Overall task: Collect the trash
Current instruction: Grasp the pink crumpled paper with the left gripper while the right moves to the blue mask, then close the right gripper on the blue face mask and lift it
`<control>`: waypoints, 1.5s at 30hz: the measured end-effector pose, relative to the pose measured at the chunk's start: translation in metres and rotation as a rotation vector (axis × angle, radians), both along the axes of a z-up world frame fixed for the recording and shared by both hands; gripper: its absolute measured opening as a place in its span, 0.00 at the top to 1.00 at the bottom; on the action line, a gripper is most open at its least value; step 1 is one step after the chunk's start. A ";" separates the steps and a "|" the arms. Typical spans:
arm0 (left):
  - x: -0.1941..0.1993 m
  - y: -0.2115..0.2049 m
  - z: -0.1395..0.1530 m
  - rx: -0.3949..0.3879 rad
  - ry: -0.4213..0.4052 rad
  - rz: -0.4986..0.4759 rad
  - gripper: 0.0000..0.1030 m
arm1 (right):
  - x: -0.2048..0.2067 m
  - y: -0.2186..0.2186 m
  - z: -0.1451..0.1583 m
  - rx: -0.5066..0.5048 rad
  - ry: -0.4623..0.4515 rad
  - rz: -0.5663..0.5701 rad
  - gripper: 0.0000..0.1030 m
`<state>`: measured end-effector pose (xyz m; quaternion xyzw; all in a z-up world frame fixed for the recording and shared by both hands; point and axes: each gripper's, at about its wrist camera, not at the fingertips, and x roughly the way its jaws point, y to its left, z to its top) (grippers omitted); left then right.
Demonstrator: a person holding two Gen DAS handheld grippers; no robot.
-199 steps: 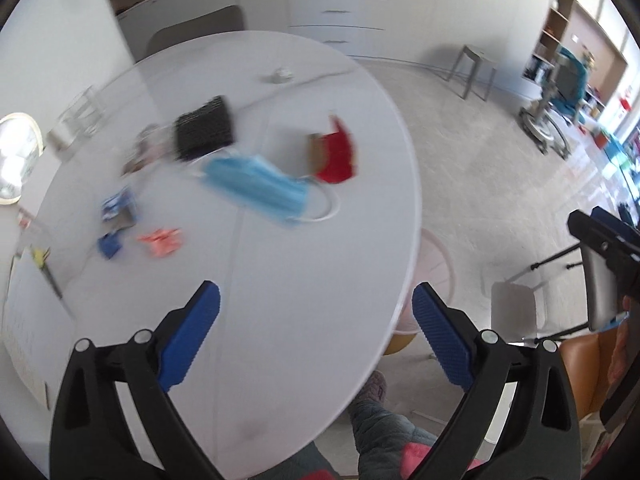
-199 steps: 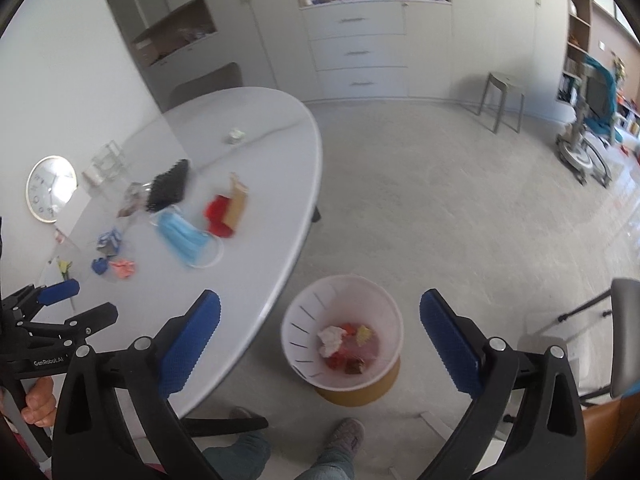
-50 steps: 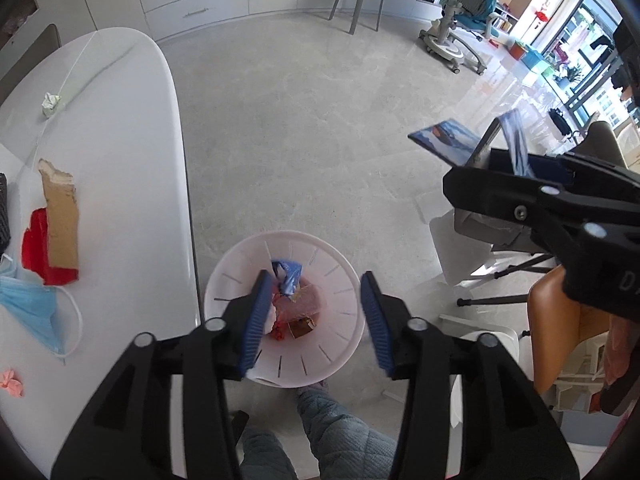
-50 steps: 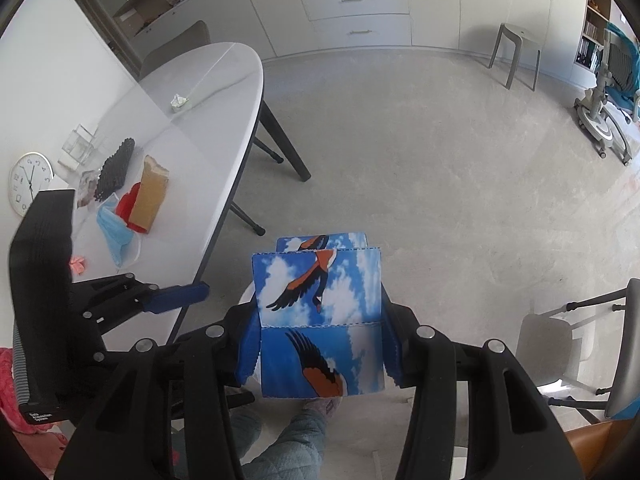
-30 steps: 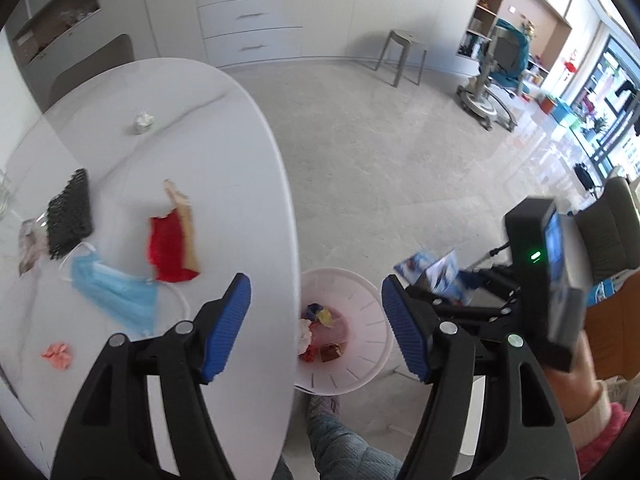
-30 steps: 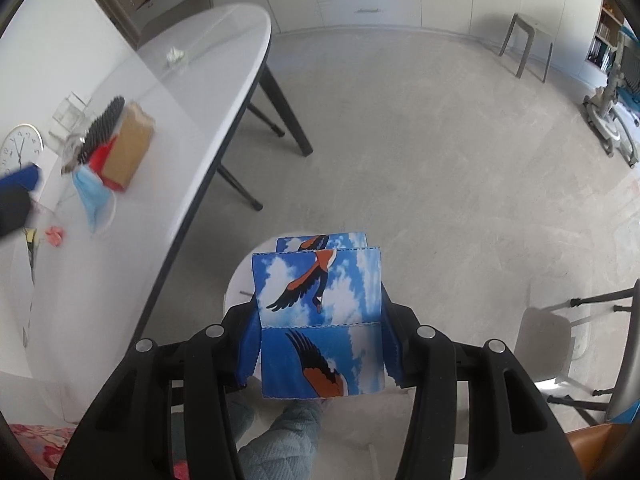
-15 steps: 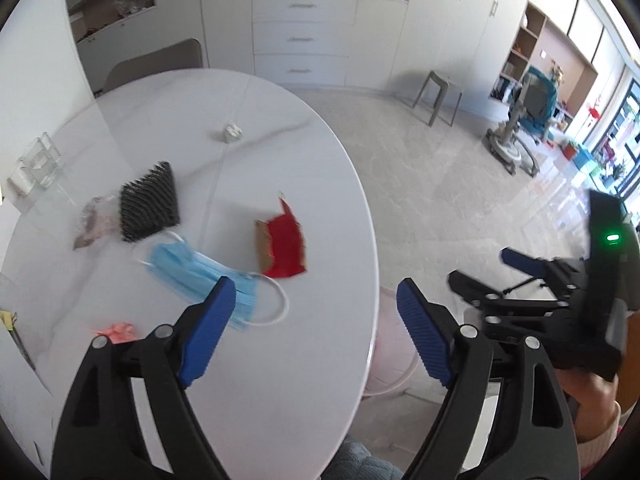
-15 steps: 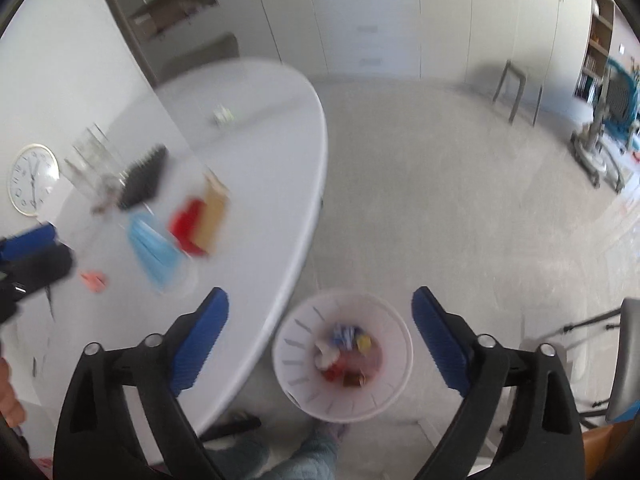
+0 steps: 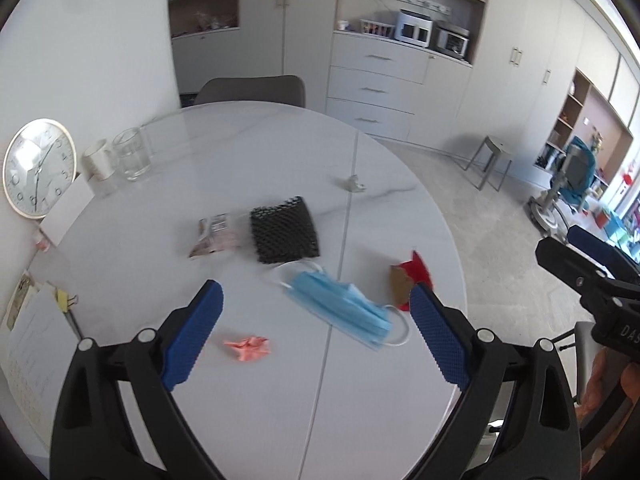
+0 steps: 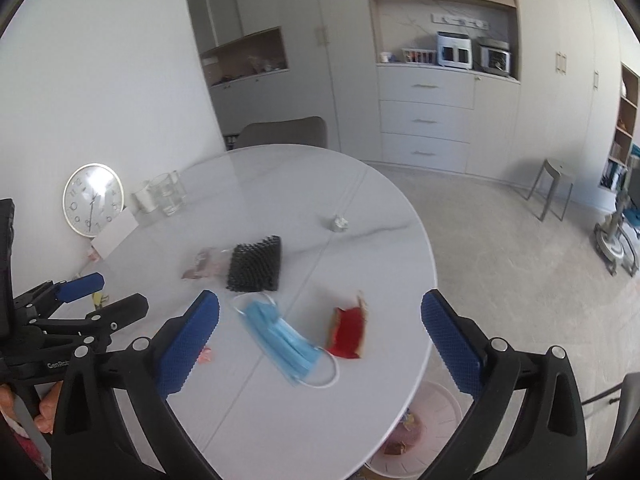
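Trash lies on the white round table (image 9: 256, 152): a blue face mask (image 9: 340, 312), a red and brown cardboard scrap (image 9: 410, 276), a black mesh sleeve (image 9: 284, 230), a clear wrapper (image 9: 214, 236), a pink crumpled scrap (image 9: 248, 348) and a small white wad (image 9: 354, 184). My left gripper (image 9: 316, 340) is open and empty above the near table, over the mask and pink scrap. My right gripper (image 10: 320, 344) is open and empty above the mask (image 10: 280, 340) and red scrap (image 10: 348, 332). The white trash bin (image 10: 432, 432) shows under the table edge at lower right.
A wall clock (image 9: 38, 168), a glass (image 9: 132, 154), a white cup (image 9: 98, 164) and papers (image 9: 32, 344) stand along the table's left side. A grey chair (image 9: 252, 88) is behind the table. A stool (image 10: 554, 188) stands on the floor at right.
My right gripper opened and dropped the blue bird-print box into the bin. Both grippers then swung up from the bin to face the table, open and empty.
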<state>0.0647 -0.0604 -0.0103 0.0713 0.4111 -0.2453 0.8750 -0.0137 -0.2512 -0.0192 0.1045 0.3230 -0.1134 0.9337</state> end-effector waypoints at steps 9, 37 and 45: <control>0.023 0.027 -0.017 0.006 0.033 0.050 0.13 | 0.037 0.024 -0.003 -0.016 0.033 0.064 0.03; 0.090 0.032 -0.210 0.193 0.326 0.038 0.29 | 0.142 0.022 -0.180 0.124 0.372 0.271 0.03; 0.090 0.014 -0.233 0.247 0.279 -0.044 0.50 | 0.135 0.023 -0.184 0.110 0.413 0.233 0.03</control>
